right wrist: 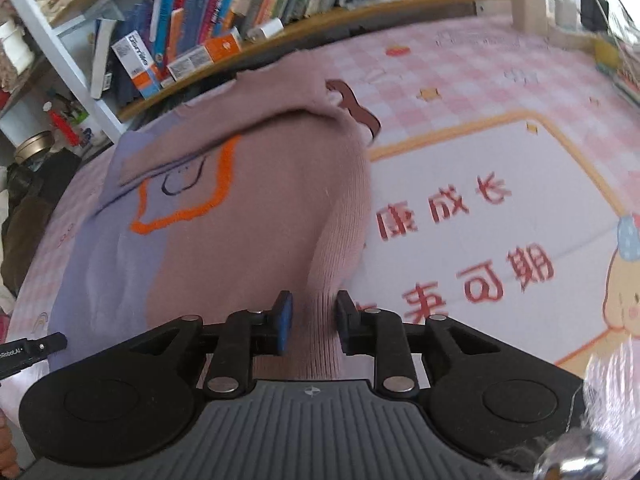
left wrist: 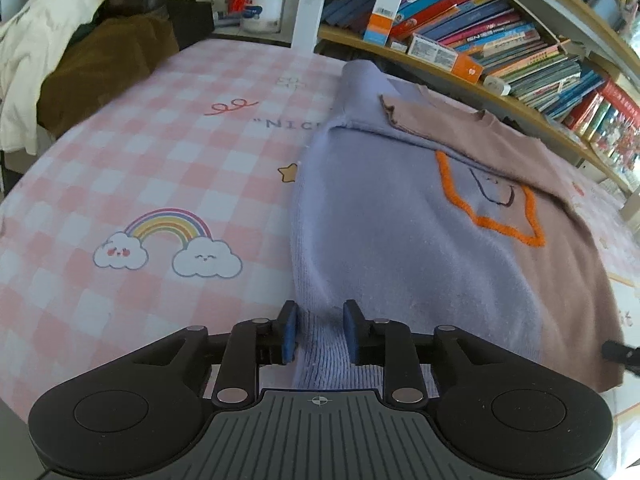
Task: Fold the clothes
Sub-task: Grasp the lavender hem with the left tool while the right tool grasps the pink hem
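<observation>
The left gripper (left wrist: 320,330) pinches the purple corner of the sweater (left wrist: 420,240) hem; the right gripper (right wrist: 311,326) pinches the pink corner. The sweater lies flat on the checked bed (left wrist: 160,160), sleeves already folded in; folding the bottom up is still left.

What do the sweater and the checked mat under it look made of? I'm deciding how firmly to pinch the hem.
Sweater: soft knit, probably wool or acrylic; ribbed hem, fuzzy nap, and a raised fluffy orange star outline.
Mat: smooth printed sheet, maybe plastic or coated fabric; flat, with a crisp rainbow print and no visible weave.
</observation>
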Demonstrator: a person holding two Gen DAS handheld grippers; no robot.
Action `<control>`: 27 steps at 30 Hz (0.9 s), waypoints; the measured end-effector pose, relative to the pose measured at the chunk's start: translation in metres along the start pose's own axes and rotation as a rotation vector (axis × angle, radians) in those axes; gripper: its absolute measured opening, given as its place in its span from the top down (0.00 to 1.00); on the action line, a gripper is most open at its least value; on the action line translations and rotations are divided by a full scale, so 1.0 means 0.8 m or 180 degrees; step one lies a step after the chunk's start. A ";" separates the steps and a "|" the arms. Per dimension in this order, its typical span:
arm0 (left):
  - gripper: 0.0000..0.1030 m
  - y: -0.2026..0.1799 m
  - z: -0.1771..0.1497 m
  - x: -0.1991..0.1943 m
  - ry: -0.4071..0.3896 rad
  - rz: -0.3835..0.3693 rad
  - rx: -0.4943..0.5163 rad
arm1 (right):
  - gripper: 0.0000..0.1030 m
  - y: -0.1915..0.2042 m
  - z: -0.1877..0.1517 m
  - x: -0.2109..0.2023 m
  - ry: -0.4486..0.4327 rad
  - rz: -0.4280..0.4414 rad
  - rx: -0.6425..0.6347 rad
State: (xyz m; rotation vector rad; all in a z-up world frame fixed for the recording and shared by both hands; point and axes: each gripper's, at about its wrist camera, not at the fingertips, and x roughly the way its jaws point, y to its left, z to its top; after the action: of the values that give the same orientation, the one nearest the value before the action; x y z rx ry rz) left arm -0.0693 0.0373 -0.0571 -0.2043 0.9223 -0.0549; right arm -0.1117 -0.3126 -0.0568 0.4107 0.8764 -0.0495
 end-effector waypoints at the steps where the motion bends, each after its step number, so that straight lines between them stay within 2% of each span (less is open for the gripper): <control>1: 0.74 0.001 0.000 0.000 -0.0004 -0.0009 -0.0016 | 0.78 -0.001 -0.002 0.000 0.0015 0.0011 0.0015; 4: 0.76 0.005 -0.001 0.001 -0.0043 -0.0089 -0.0093 | 0.79 0.001 -0.004 0.000 0.0043 0.0066 -0.0008; 5: 0.78 0.007 -0.001 0.001 -0.0057 -0.0123 -0.0128 | 0.89 0.000 -0.004 0.001 0.0059 0.0079 -0.0014; 6: 0.83 0.012 -0.001 0.002 -0.0055 -0.0151 -0.0195 | 0.89 -0.001 -0.004 0.002 0.0076 0.0090 -0.0020; 7: 0.94 0.017 -0.001 0.002 -0.0054 -0.0180 -0.0262 | 0.90 -0.004 -0.005 0.001 0.0069 0.0112 0.0015; 8: 0.95 0.022 -0.001 0.002 -0.0050 -0.0214 -0.0335 | 0.90 -0.007 -0.005 0.000 0.0069 0.0122 0.0049; 11: 0.96 0.035 -0.005 -0.001 0.0000 -0.0352 -0.0561 | 0.91 -0.016 -0.007 -0.009 0.0059 0.0172 0.0107; 21: 0.96 0.036 -0.045 -0.048 -0.0026 -0.0456 -0.0682 | 0.91 -0.036 -0.037 -0.061 0.0110 0.0290 0.0191; 27: 0.96 0.038 -0.082 -0.078 0.0014 -0.0410 -0.0658 | 0.91 -0.042 -0.069 -0.092 0.0212 0.0323 0.0039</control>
State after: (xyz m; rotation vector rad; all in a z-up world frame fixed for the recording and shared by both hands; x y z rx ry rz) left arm -0.1607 0.0654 -0.0523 -0.4557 0.9182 -0.0790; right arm -0.2065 -0.3320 -0.0433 0.4701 0.9199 0.0525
